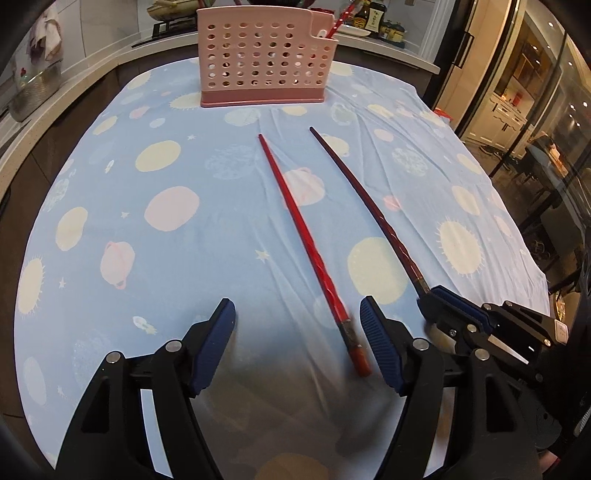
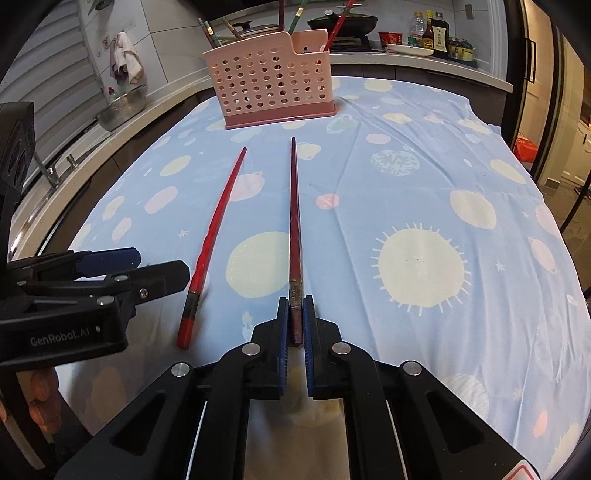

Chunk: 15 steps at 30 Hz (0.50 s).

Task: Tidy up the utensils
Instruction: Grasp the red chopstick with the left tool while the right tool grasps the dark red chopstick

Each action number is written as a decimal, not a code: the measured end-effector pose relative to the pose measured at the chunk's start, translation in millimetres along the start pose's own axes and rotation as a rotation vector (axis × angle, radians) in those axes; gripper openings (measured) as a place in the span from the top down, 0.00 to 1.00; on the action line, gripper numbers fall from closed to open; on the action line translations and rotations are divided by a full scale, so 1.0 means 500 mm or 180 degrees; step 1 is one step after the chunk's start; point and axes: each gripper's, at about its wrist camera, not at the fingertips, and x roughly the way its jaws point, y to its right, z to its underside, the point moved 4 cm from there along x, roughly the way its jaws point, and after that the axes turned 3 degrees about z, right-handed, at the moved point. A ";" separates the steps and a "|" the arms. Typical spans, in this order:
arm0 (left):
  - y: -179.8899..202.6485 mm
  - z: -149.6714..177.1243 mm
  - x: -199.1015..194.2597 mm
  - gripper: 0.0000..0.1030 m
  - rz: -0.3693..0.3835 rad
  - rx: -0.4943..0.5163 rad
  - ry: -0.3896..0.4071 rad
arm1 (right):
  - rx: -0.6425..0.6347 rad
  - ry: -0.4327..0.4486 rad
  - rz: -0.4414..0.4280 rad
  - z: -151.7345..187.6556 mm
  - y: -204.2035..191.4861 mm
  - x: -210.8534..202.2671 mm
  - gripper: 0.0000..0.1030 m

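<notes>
Red chopsticks going into the pink basket (image 2: 275, 79).
Right claw (image 2: 294, 321) is pinching the dark chopstick (image 2: 294, 221) by its end for lifting; left claw (image 1: 297, 343) is gaping around the red chopstick (image 1: 295, 221).

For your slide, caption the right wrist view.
Right gripper shut on the dark chopstick; red chopstick lies beside it, pink basket beyond.

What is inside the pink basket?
Several chopsticks stand in the pink basket, their upper ends above the rim. Their lower parts are mostly hidden behind the perforated wall.

two chopsticks (image 2: 218, 236) (image 2: 294, 229) before pink holder (image 2: 273, 85)
</notes>
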 end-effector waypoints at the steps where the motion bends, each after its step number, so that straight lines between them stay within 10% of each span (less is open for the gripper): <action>1: 0.007 0.003 0.002 0.35 0.0020 0.0024 -0.0012 | 0.0006 -0.0001 0.0004 0.001 0.002 -0.001 0.93; 15: 0.021 0.034 0.014 0.60 -0.0086 0.0132 -0.0011 | 0.0028 0.0002 -0.0019 0.016 0.011 -0.008 0.93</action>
